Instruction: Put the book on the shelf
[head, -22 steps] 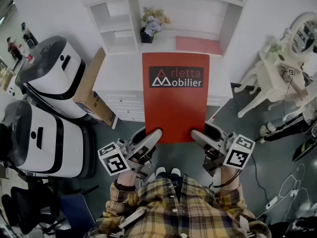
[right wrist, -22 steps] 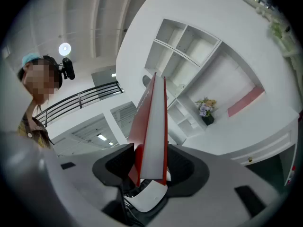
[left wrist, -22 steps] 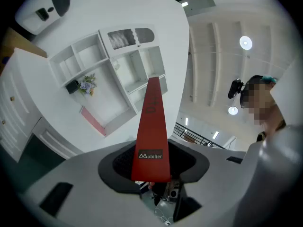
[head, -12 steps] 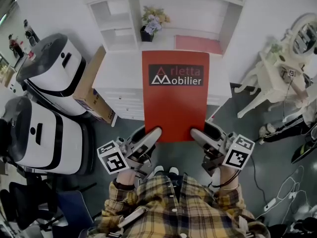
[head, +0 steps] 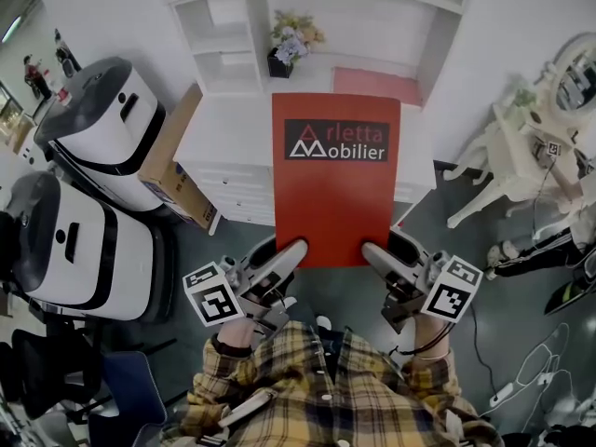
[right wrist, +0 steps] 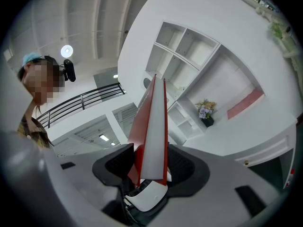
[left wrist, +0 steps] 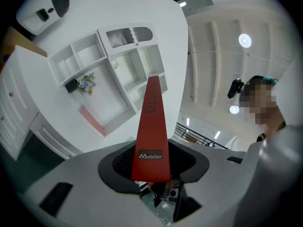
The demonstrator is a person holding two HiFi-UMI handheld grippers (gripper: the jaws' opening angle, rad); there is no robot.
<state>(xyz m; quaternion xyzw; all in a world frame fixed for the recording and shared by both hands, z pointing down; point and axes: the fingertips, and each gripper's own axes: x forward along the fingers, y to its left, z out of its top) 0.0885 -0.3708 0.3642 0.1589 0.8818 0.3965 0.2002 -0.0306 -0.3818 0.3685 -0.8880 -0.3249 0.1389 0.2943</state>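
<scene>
The thin red rectangular book (head: 335, 203) edged toward the white shelf (head: 223, 26) at twelve o'clock; left gripper (head: 291, 251) and right gripper (head: 372, 251) clamped it.

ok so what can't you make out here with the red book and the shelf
Head view: the red book hides part of the cabinet top and each lower jaw of the left gripper and right gripper.
Head view: top edge cuts off upper compartments of the shelf unit.
Left gripper view: upper spine lettering too foreshortened to read.
</scene>
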